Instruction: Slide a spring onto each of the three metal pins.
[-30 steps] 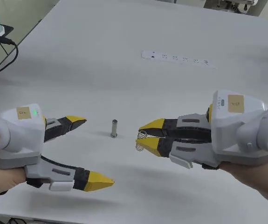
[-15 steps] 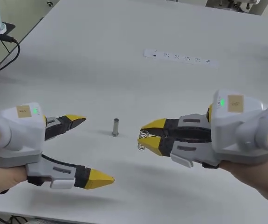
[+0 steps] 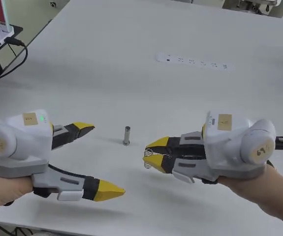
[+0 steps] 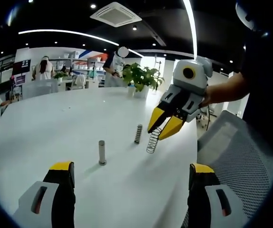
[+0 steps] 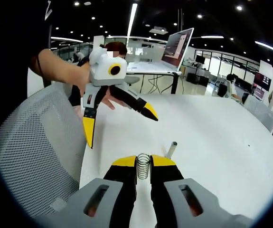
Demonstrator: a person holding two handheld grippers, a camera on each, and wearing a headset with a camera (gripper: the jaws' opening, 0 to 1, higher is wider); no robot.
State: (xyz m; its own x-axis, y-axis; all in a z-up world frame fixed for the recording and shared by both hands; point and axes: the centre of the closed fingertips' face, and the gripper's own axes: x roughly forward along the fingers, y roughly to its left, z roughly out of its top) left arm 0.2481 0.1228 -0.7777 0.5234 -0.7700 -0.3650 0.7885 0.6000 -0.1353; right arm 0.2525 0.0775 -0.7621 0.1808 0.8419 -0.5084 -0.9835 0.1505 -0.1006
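A spring (image 3: pixel 147 161) is clenched in the right gripper (image 3: pixel 149 154), just right of the upright pin (image 3: pixel 126 135). The left gripper (image 3: pixel 105 159) is spread wide; a power strip (image 3: pixel 196 62) is seen far behind.

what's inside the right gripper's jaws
A spring, pinched near one end between the yellow tips of the right gripper. Most of its coils stick out past the tips; the pinched coils are partly covered by them.
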